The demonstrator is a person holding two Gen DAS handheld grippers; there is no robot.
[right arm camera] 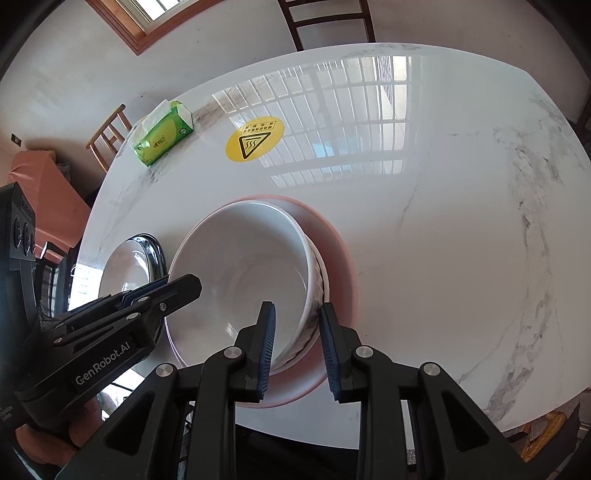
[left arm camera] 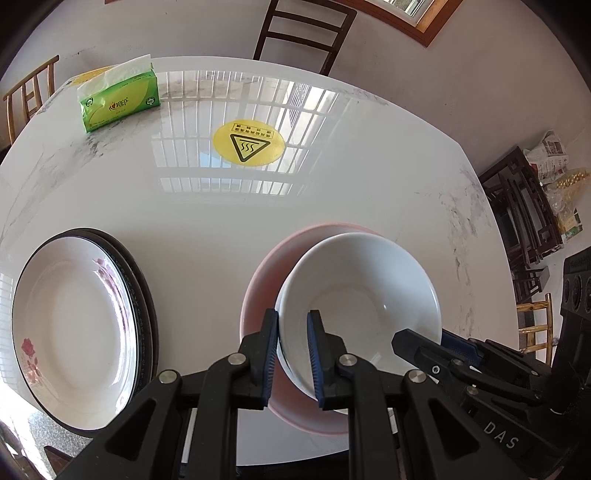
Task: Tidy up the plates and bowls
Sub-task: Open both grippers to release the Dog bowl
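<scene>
A white bowl (left arm camera: pixel 365 295) with a grey-marbled outside (right arm camera: pixel 240 280) rests inside a wider pink bowl (left arm camera: pixel 258 291) (right arm camera: pixel 336 258) near the table's front edge. My left gripper (left arm camera: pixel 293 317) is shut on the white bowl's left rim, one pad inside and one outside; in the right wrist view it (right arm camera: pixel 181 286) comes in from the left. My right gripper (right arm camera: pixel 297 308) straddles the opposite rim with its jaws apart and a small gap at each pad, so it is open (left arm camera: pixel 424 338). A flowered white plate (left arm camera: pixel 74 332) lies on a dark-rimmed plate (left arm camera: pixel 142 280) to the left (right arm camera: pixel 125 266).
On the white marble table (left arm camera: pixel 221 214) are a green tissue pack (left arm camera: pixel 118 99) (right arm camera: pixel 162 136) at the far left and a yellow hot-surface sticker (left arm camera: pixel 248 142) (right arm camera: pixel 255 138) in the middle. Chairs (left arm camera: pixel 306 33) stand around the table. Dark furniture (left arm camera: pixel 524 206) stands to the right.
</scene>
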